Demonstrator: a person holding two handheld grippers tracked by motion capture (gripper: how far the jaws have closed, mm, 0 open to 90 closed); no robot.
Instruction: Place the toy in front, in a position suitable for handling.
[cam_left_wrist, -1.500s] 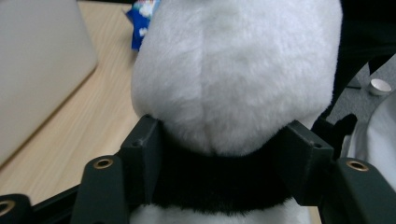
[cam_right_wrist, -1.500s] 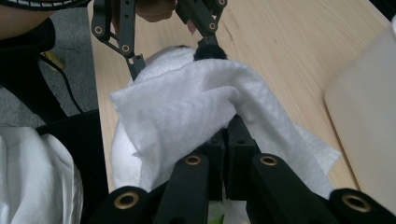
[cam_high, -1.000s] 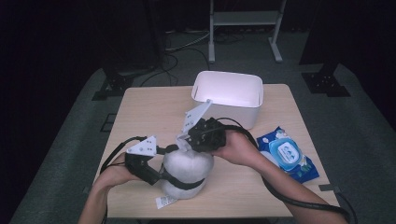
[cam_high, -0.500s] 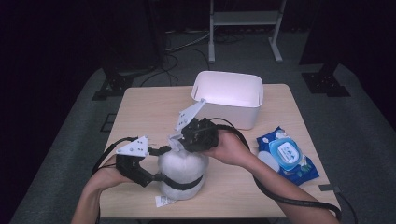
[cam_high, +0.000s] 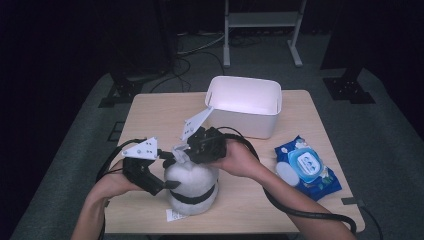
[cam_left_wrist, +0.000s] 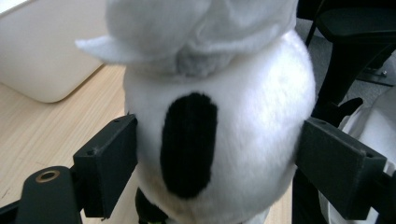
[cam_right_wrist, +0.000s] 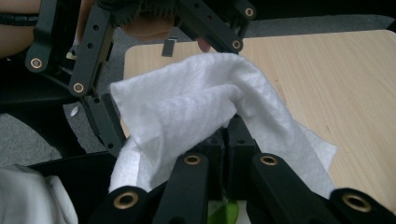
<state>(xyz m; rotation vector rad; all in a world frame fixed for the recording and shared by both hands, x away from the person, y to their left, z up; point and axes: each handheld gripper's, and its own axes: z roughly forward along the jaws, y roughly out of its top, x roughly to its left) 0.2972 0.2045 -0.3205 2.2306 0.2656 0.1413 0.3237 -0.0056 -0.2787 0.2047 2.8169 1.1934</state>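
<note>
Two claws are working on one white plush toy (cam_high: 192, 186), which is standing near the front edge of the desk (cam_high: 150, 120), in front of the white bin (cam_high: 245, 107) and well apart from the blue wipe pack (cam_high: 306, 167) at the person's right. Judging by the scene, the step in hand is wiping the top of the toy while the other claw is steadying its body.

To do it well, the left claw (cam_high: 167, 170) should be bracing the plush without crushing it. Its jaws have just been opening; in the left gripper view they are standing wide on either side of the round white body with its black patch (cam_left_wrist: 189, 144), flanking it, and I cannot tell whether the pads are still pressing. Tightening a little would keep the soft toy from rolling under the wipe.

The right claw (cam_high: 189, 149) is reaching in from above, angled down onto the toy's top, its jaws fully closed and pinching a crumpled white wipe (cam_right_wrist: 196, 107). Short, light strokes are likely best, keeping the wipe bunched so that it is not slipping free.

The left forearm is coming in low from the front; the right wrist is bending over the toy.
</note>
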